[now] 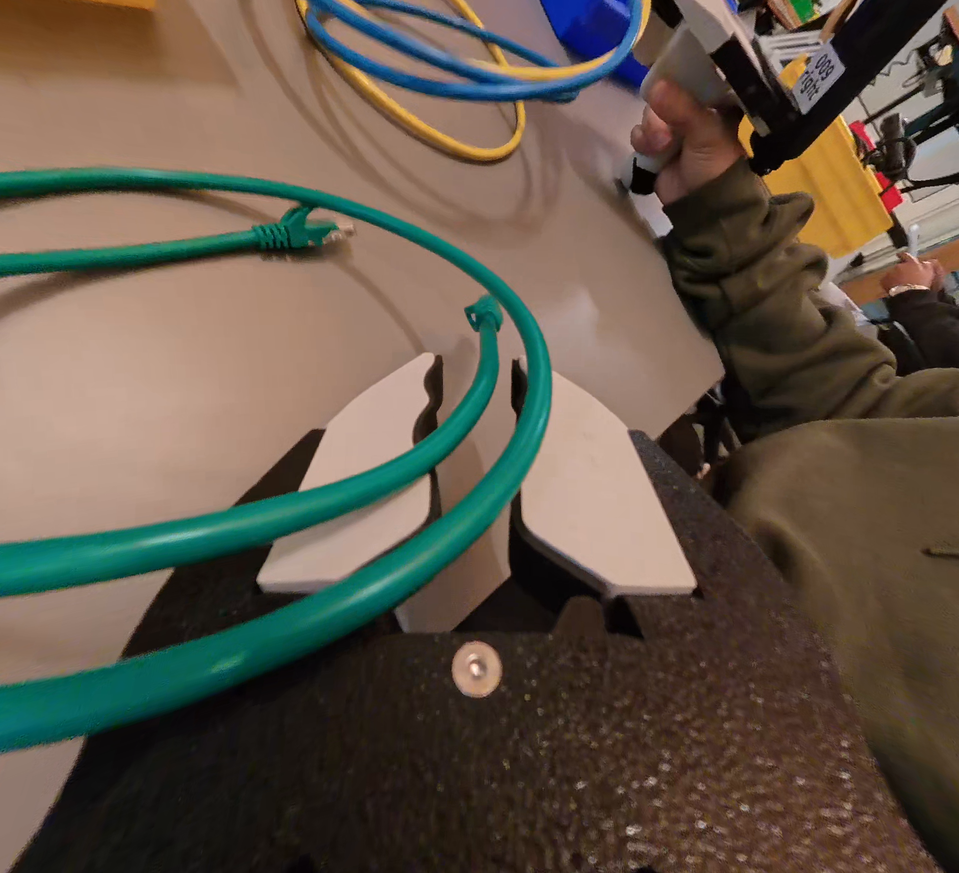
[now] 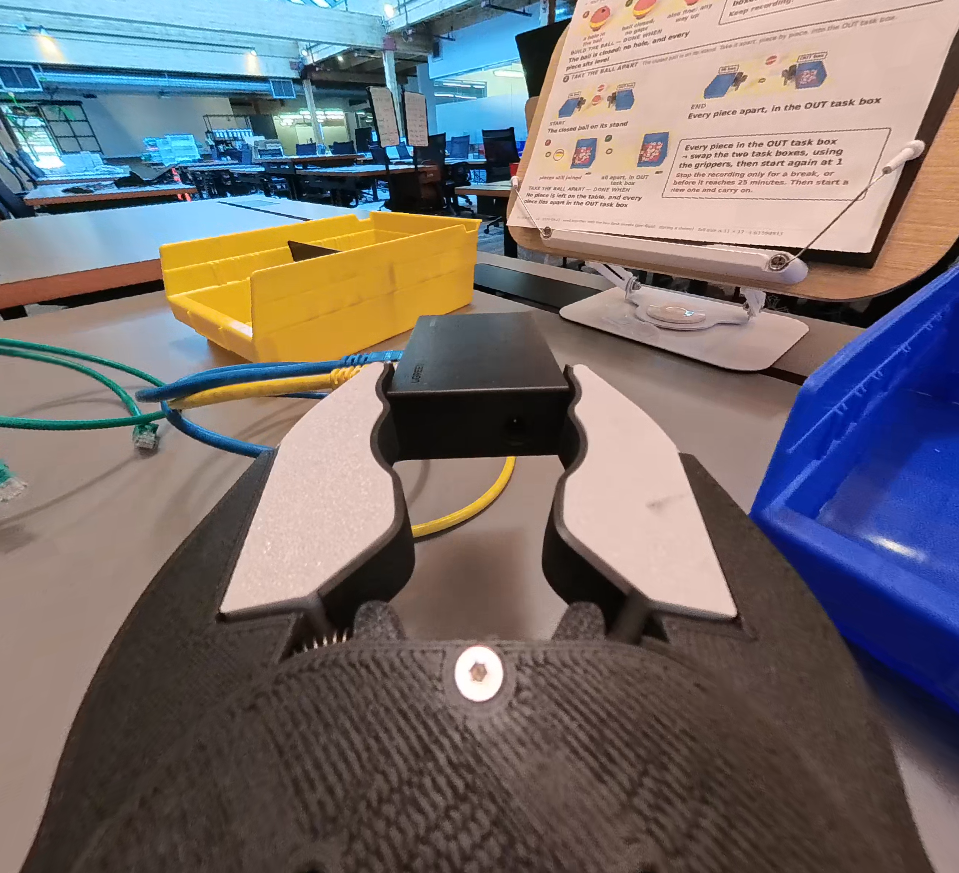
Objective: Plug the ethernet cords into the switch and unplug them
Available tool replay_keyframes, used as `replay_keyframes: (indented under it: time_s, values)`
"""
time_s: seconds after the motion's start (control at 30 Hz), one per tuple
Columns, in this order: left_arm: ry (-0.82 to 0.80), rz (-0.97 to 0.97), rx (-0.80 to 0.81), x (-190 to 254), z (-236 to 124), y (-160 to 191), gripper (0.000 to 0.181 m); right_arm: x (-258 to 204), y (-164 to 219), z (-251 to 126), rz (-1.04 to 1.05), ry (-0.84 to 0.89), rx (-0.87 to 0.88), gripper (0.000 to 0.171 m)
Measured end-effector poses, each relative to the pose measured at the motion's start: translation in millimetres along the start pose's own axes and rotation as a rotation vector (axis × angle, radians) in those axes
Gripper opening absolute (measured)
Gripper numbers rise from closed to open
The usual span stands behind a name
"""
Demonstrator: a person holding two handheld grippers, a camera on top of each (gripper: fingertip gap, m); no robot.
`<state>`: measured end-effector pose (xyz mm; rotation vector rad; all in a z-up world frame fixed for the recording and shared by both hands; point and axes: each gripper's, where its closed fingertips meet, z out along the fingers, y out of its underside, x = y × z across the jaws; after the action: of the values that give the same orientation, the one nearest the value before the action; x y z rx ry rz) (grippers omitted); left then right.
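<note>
Gripping the black ethernet switch (image 2: 477, 386) between both fingertips, the right gripper (image 2: 477, 412) is closed on the box's two side walls, holding it off the grey table (image 2: 78, 562); the table shows under the switch w/ a yellow cord looping below. Blue ethernet cord (image 2: 233, 373) and yellow ethernet cord (image 2: 249, 394) both run into the switch's left face, plugs seated side by side, blue above yellow.

Left gripper (image 1: 476, 370) is partly open, fingers apart w/ a gap between them. A green ethernet cord (image 1: 363, 246) runs up through that gap; its plug end (image 1: 483, 316) sits just past the fingertips. Can't tell if the pads actually touch the cord, looks loose. A second loop of the same cord crosses over the right finger. Other green plug (image 1: 306, 231) lies free on the table, well apart from the switch.

Yellow bin (image 2: 322, 277) sits behind the switch, blue bin (image 2: 872, 485) at right, instruction sheet on a stand (image 2: 726, 85) behind. Person's hand (image 1: 685, 142) in an olive sleeve holds the right gripper's handle, per left wrist view.
</note>
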<state>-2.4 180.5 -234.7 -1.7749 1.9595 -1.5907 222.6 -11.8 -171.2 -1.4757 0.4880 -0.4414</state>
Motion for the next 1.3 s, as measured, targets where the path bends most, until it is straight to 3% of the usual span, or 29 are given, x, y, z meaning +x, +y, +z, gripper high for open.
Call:
replay_keyframes:
  time_s: [0.07,0.2,0.37,0.43,0.73,0.93,1.0,1.1,1.23,1.3]
  values:
    - [-0.051,0.061,0.150,1.9,-6.9,-24.1,0.007,-1.0,0.4,0.3,-0.006,-0.003,-0.003,0.062]
    - [-0.134,0.161,0.326,9.7,-22.6,-69.4,0.005,-1.3,1.1,1.0,-0.004,-0.007,-0.009,0.062]
    - [-0.410,0.360,0.221,-41.7,-13.4,-102.1,0.005,-3.1,1.7,1.5,-0.018,-0.012,-0.014,0.062]
    - [-0.443,0.277,0.203,-62.4,-14.6,-111.5,0.005,-4.3,1.9,1.6,-0.029,-0.012,-0.015,0.062]
    - [-0.287,-0.244,0.449,-126.7,-61.7,-161.3,0.016,-5.9,2.9,2.3,-0.031,-0.024,-0.022,0.062]
    - [-0.377,-0.332,0.366,-178.2,-75.8,-140.6,0.036,-7.1,3.7,3.1,-0.038,-0.028,-0.029,0.062]
    - [-0.347,-0.215,0.347,-170.7,-74.6,-137.4,0.033,-6.9,3.7,3.0,-0.037,-0.028,-0.028,0.062]
    - [-0.317,0.141,0.176,-146.5,-64.8,-119.5,0.030,-7.6,3.8,3.1,-0.040,-0.031,-0.029,0.062]
    - [-0.522,0.754,-0.142,-155.5,-64.4,-84.9,0.034,-9.2,5.0,4.0,-0.051,-0.036,-0.038,0.062]
    - [-0.613,0.887,-0.268,-168.4,-62.1,-73.7,0.031,-10.0,5.5,4.4,-0.057,-0.038,-0.042,0.062]
